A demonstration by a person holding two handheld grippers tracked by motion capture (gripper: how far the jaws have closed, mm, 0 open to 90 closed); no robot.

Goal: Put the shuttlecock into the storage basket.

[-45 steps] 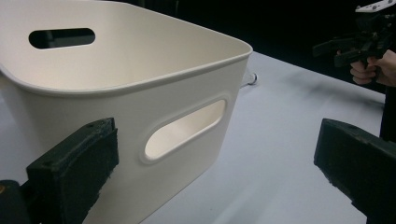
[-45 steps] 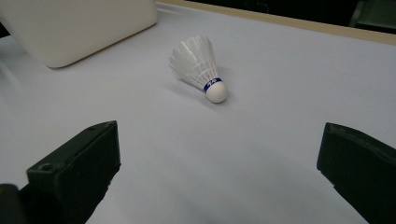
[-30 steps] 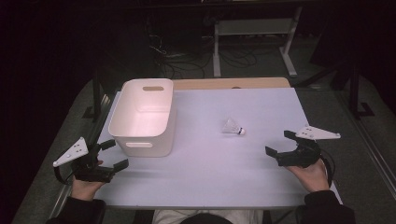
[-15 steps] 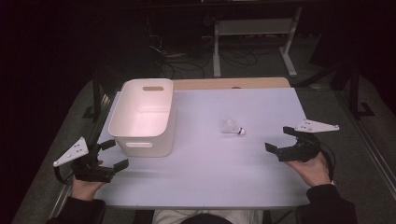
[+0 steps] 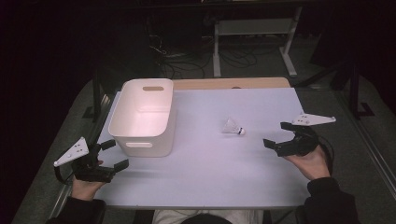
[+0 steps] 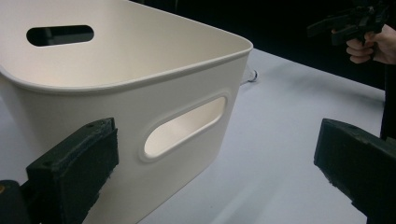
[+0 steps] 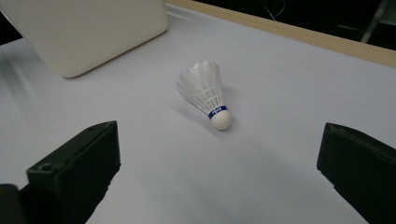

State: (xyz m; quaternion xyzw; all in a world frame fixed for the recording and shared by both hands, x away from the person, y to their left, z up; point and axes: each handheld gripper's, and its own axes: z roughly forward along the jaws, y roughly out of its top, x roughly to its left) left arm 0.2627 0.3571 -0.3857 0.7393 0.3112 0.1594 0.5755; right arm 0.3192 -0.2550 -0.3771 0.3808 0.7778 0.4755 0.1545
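Observation:
A white shuttlecock (image 5: 232, 127) (image 7: 205, 93) lies on its side on the pale table (image 5: 210, 158), cork end toward the right. My right gripper (image 5: 278, 135) (image 7: 219, 172) hovers open to the right of it, jaws spread wide and aimed at it, nothing between them. A white plastic bin (image 5: 142, 116) (image 6: 140, 88) with handle slots stands at the table's left, and looks empty. My left gripper (image 5: 114, 154) (image 6: 215, 177) stays open at the front left corner, just before the bin's near wall, holding nothing.
A wooden strip (image 5: 231, 83) runs along the table's far edge. Beyond it, on the dark floor, are cables and a metal stand (image 5: 254, 28). In the left gripper view the other hand and its gripper (image 6: 359, 28) appear at the upper right.
My right gripper has risen slightly and edged left toward the shuttlecock. The left gripper, the bin and the shuttlecock have not moved.

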